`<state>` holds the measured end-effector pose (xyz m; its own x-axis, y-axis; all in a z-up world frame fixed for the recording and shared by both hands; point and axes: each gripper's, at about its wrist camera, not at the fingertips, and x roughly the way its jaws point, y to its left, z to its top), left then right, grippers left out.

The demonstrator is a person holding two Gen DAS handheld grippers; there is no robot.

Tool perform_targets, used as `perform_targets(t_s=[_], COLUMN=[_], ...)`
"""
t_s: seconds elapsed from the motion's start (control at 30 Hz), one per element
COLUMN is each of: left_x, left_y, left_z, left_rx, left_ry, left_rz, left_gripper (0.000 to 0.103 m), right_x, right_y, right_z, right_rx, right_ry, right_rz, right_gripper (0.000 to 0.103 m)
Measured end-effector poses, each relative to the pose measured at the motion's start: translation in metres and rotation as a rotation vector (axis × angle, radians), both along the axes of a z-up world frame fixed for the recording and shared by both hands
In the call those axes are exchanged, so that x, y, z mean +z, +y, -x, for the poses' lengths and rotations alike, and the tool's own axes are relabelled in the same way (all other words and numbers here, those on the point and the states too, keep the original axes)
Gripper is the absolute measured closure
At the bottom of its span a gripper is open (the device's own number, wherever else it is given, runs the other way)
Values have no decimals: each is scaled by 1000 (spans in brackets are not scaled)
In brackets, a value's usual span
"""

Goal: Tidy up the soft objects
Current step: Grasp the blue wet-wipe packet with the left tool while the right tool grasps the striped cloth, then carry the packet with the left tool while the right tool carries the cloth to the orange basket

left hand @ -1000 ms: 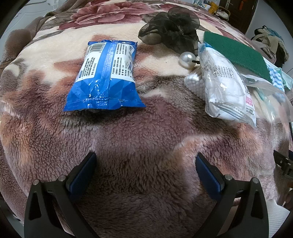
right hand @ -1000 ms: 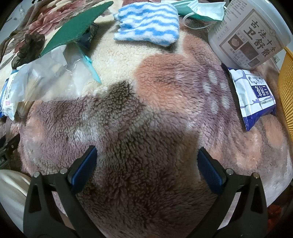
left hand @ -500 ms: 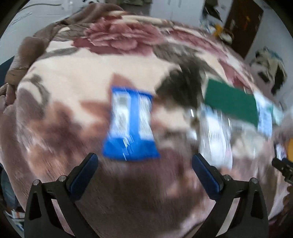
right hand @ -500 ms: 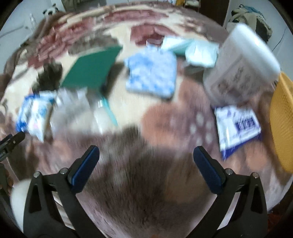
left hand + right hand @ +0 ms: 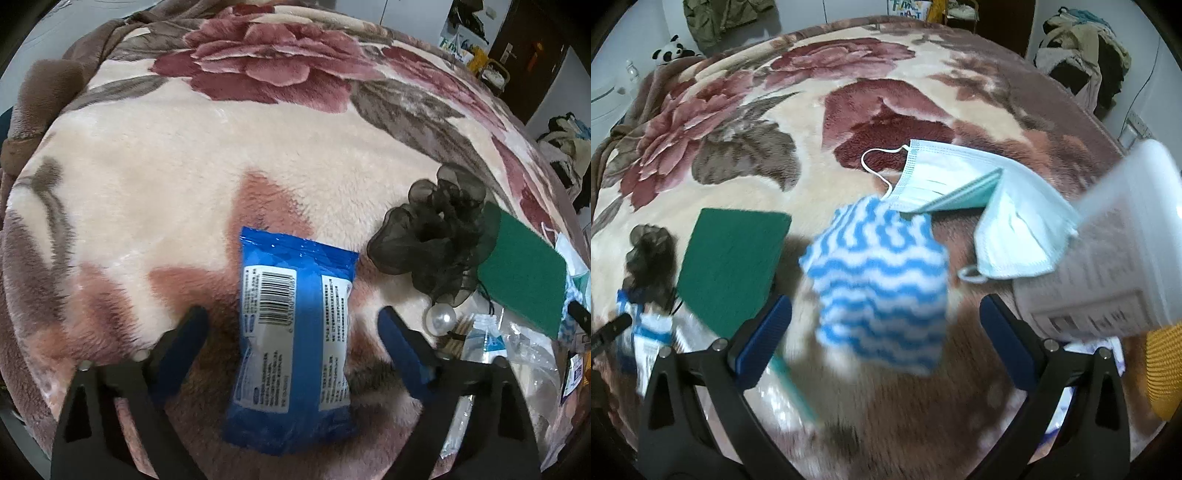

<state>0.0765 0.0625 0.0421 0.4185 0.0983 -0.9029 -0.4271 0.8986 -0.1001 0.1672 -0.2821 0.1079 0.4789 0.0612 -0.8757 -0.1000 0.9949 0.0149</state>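
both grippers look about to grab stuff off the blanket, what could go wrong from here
The left gripper is open astride the blue wipes pack; its slick film may slip out or crumple when squeezed.

The right gripper is open around the blue-striped cloth, and a face mask overlaps its far edge, so the mask could be dragged along.

Both sets of fingers sit low over the plush blanket, so closing might pinch the pile too.

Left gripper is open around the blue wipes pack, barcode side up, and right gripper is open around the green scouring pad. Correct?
Not quite. The right gripper is open around the blue-and-white striped cloth, as the right wrist view shows; the green scouring pad lies left of it. The left gripper does straddle the blue wipes pack, barcode up.
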Motion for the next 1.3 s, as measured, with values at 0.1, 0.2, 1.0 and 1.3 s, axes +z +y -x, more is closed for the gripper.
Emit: perform_targets(t_s=[0.1,0.2,1.0,1.3], left_x=[-6,-5,70,90], left_y=[-1,-1,-43,-72], left_z=[-4,-2,36,30], left_rx=[-5,-7,-47,-75], left_ry=[24,35,-67,-81], left_rz=[-8,-15,-20,-12], left_gripper=[25,46,51,51], right_x=[-13,-24,26,38], right_y=[1,3,-8,-9], right_z=[-15,-29,36,45], right_rx=[-11,-4,62,76], right_ry=[39,83,9,-8], right_rz=[-12,-15,-149,-157], right_gripper=[31,66,79,79])
